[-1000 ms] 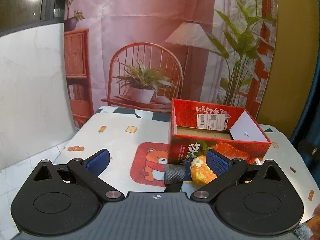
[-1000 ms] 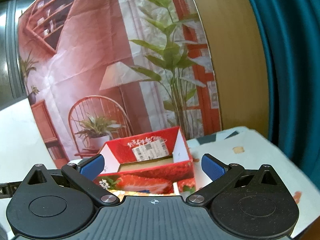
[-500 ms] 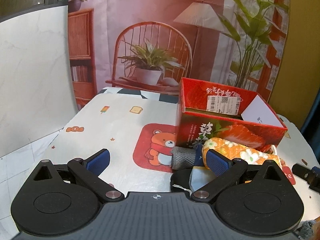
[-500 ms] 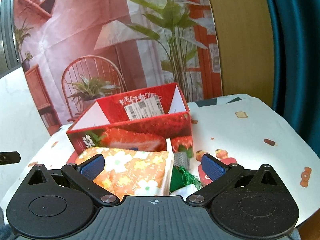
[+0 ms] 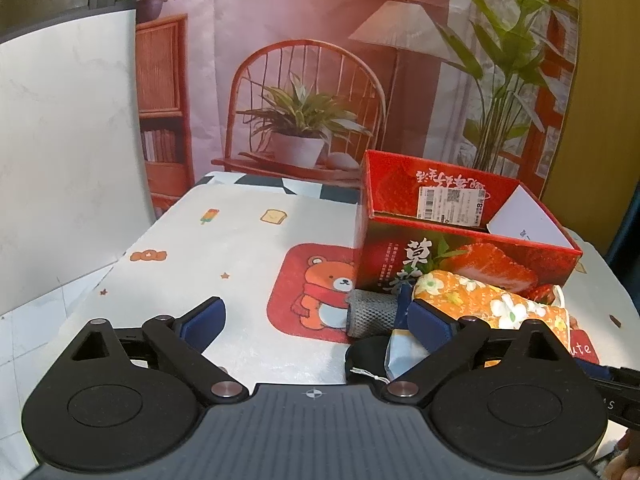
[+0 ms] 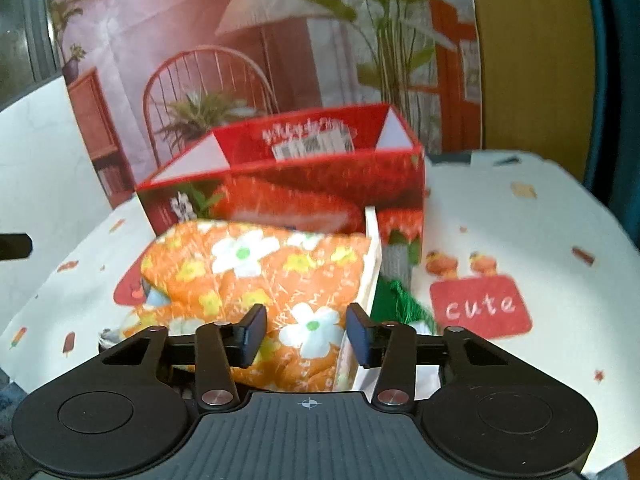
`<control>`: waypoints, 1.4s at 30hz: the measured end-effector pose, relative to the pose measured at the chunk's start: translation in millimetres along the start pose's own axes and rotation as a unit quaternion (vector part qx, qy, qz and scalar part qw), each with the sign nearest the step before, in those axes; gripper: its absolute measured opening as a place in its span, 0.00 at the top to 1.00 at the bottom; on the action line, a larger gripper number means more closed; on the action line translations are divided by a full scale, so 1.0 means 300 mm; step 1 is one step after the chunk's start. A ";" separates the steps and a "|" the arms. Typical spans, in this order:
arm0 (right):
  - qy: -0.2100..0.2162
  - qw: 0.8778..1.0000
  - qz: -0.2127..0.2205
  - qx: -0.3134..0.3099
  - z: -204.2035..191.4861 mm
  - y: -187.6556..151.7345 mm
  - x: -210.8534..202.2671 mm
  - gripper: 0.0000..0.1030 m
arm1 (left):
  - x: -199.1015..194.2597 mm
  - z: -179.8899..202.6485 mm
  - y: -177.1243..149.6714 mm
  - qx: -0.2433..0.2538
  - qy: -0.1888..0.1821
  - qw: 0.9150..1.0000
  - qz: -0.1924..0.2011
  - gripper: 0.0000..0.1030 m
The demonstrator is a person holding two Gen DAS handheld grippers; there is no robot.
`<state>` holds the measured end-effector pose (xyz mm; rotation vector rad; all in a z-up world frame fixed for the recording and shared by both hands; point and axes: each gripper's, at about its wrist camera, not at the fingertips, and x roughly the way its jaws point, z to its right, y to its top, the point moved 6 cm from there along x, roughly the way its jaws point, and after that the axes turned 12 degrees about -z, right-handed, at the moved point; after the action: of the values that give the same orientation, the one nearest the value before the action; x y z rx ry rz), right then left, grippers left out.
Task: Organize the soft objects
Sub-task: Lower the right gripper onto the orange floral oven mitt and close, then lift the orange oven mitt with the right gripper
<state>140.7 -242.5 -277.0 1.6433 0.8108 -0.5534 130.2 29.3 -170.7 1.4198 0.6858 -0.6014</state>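
Observation:
An orange floral cloth (image 6: 256,264) lies on top of a small pile in front of the red strawberry box (image 6: 304,196). My right gripper (image 6: 305,334) is closing, and the near end of the cloth fills the gap between its blue pads. In the left wrist view the same orange cloth (image 5: 492,300) lies against the open red box (image 5: 460,256), over a grey knit piece (image 5: 370,312), a light blue piece (image 5: 402,354) and a black piece (image 5: 366,356). My left gripper (image 5: 316,320) stands open above the tablecloth, its right finger just left of the pile.
The table wears a white cloth with a bear patch (image 5: 320,292) and a red "cute" patch (image 6: 480,304). A green tasselled piece (image 6: 396,300) and a grey piece (image 6: 396,260) lie right of the orange cloth. A printed backdrop hangs behind the table.
My right gripper has dropped from box height onto the pile and narrowed its jaws around the orange cloth. The left gripper sank a little and stayed open.

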 end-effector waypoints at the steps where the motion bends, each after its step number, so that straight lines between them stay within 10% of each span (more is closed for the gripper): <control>1: 0.002 1.000 -0.004 0.005 0.006 -0.005 0.007 0.62 | 0.008 0.003 -0.002 0.000 -0.005 1.000 -0.003 0.03; 23: 0.010 1.000 -0.021 0.000 0.030 -0.026 0.072 0.63 | 0.401 0.268 0.049 0.006 -0.139 0.987 -0.079 0.18; 31: 0.022 0.999 -0.025 0.029 0.069 -0.033 0.083 0.61 | 0.431 0.294 -0.015 0.023 -0.173 0.980 -0.098 0.54; 42: 0.025 0.998 -0.019 0.053 0.087 -0.037 0.077 0.54 | 0.344 0.321 -0.078 0.097 -0.171 0.978 -0.068 0.73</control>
<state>148.9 -261.8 -306.9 1.7474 0.8648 -0.5927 189.1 -65.5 -260.1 1.4090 0.4604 -1.0163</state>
